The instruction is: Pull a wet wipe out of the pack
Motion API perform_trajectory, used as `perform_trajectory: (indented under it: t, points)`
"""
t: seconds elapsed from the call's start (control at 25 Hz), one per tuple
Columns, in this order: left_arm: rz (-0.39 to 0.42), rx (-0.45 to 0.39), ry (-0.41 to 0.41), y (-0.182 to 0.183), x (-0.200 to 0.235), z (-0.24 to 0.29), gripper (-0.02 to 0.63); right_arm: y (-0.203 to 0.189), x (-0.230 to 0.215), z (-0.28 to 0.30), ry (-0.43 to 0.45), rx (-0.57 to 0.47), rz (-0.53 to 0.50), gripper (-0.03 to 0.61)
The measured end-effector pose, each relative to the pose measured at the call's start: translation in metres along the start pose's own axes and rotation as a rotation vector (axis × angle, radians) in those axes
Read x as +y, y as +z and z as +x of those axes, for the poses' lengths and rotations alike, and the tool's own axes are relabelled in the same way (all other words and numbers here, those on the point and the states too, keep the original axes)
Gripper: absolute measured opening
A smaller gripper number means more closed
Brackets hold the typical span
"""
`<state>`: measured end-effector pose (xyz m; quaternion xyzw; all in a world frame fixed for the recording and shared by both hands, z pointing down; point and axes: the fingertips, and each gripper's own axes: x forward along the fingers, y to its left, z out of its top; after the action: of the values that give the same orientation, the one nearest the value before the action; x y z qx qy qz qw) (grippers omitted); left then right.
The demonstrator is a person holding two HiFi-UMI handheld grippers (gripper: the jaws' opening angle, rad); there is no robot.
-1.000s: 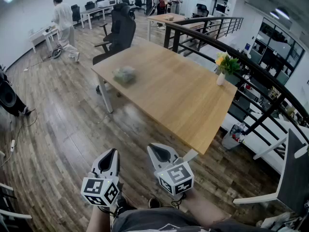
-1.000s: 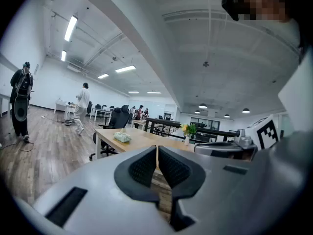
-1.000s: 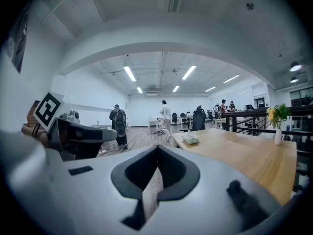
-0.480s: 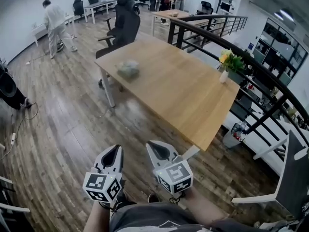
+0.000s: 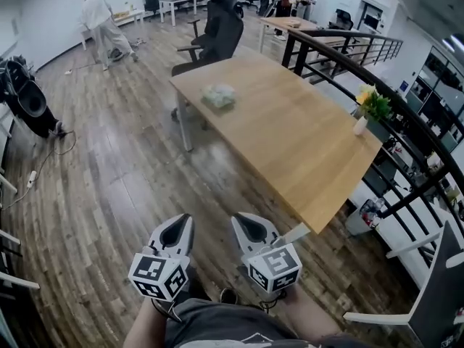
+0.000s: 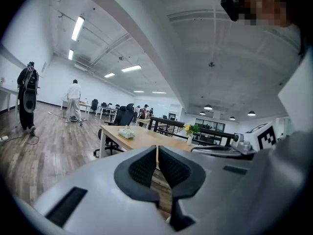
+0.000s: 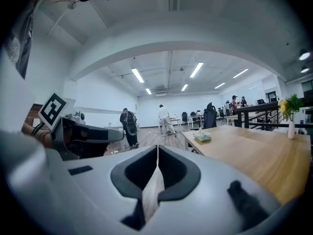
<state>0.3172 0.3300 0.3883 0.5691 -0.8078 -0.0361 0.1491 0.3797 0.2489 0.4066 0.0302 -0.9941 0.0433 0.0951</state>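
The wet wipe pack [image 5: 219,96], a pale green soft packet, lies near the far left corner of a long wooden table [image 5: 290,143]. It also shows far off in the left gripper view [image 6: 126,133] and the right gripper view [image 7: 202,136]. Both grippers are held low in the head view, close to the person's body and well short of the table. The left gripper [image 5: 181,222] is shut with nothing in it, its jaws meeting in its own view [image 6: 156,153]. The right gripper [image 5: 243,220] is likewise shut and empty [image 7: 157,153].
A white vase of yellow flowers [image 5: 366,111] stands at the table's right edge, beside a dark railing [image 5: 341,56]. A black office chair [image 5: 217,31] sits behind the table. A person in white [image 5: 101,20] bends over at the far left. A white chair [image 5: 428,296] is at the lower right.
The head view has swung, so the table and the pack now sit further right in the picture. Both grippers keep their place low in view and stay shut.
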Motion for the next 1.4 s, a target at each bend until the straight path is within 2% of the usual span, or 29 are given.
perform_trajectory:
  t: [0.36,0.6,0.96,1.4]
  points:
    - [-0.013,0.007,0.001,0.002,0.033,0.028,0.025,0.000,-0.022,0.033,-0.077,0.030,-0.056,0.028]
    - [-0.015,0.024,-0.033,0.011,0.070,0.065,0.026,-0.005,-0.043,0.079,-0.113,0.072,-0.039,0.028]
    - [-0.022,0.061,-0.070,0.038,0.149,0.133,0.026,0.009,-0.073,0.169,-0.164,0.099,-0.021,0.028]
    - [-0.021,0.069,-0.133,0.076,0.225,0.187,0.026,0.026,-0.102,0.245,-0.263,0.133,0.011,0.028]
